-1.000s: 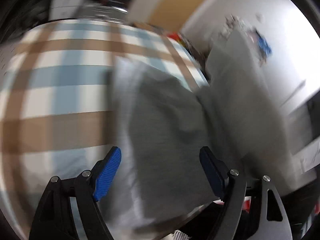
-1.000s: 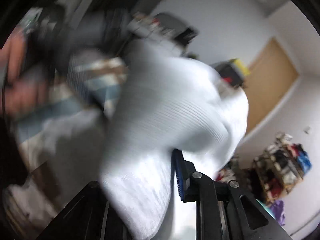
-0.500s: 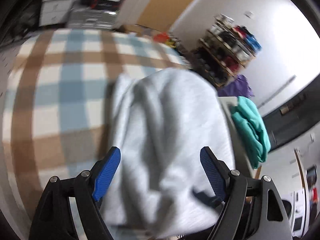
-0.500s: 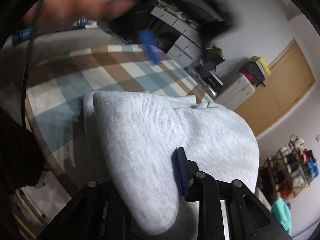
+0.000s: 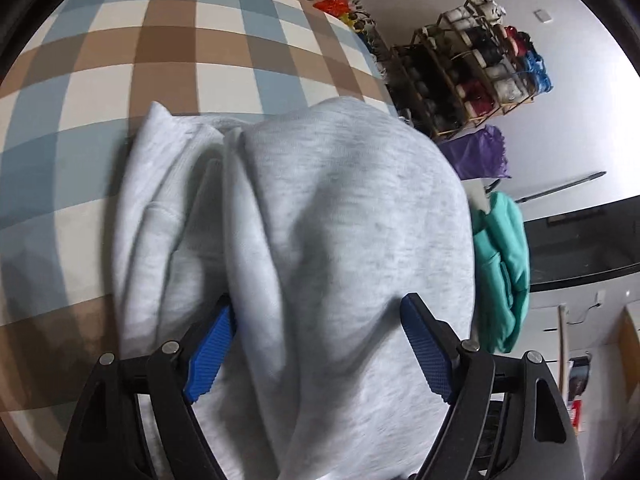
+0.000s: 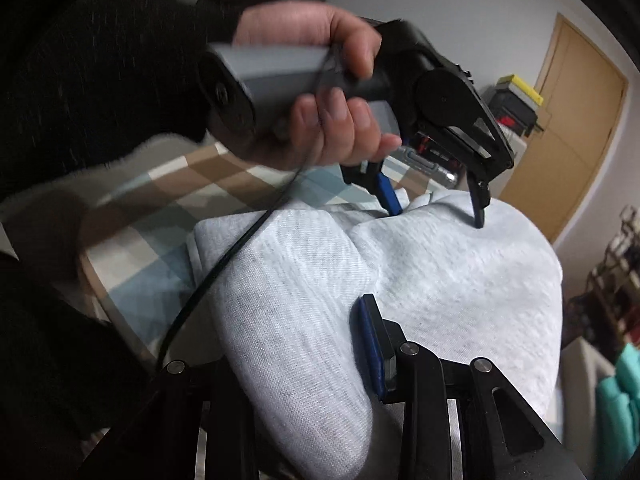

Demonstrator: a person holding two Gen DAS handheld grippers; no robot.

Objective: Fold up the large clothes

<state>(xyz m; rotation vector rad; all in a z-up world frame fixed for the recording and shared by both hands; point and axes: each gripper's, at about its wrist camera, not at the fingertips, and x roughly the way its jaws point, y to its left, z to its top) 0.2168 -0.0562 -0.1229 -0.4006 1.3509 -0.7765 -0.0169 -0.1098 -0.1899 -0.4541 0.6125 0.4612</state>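
Observation:
A light grey sweatshirt (image 5: 340, 220) lies bunched in thick folds on the checked bed cover (image 5: 160, 40). My left gripper (image 5: 318, 304) straddles a broad ridge of it, jaws wide and closing, pads beside the cloth. In the right wrist view a hand (image 6: 320, 120) holds that left gripper (image 6: 436, 216), its fingertips dipping into the sweatshirt (image 6: 440, 272) at the far edge. My right gripper (image 6: 304, 312) has a thick fold between its jaws, which are opening. Cloth hides one finger and lies against the blue pad (image 6: 372, 344) of the other.
A wire rack (image 5: 472, 60) of shoes stands by the wall, with a purple bag (image 5: 476, 156) below it. A teal garment (image 5: 500, 260) lies beside the bed. A black cable (image 6: 208, 280) crosses the cloth. A wooden door (image 6: 572, 120) is at the back.
The sweatshirt came down from mid-air onto the bed. My left gripper moved over it and now straddles a ridge of it. The hand with the left gripper swung into the right wrist view.

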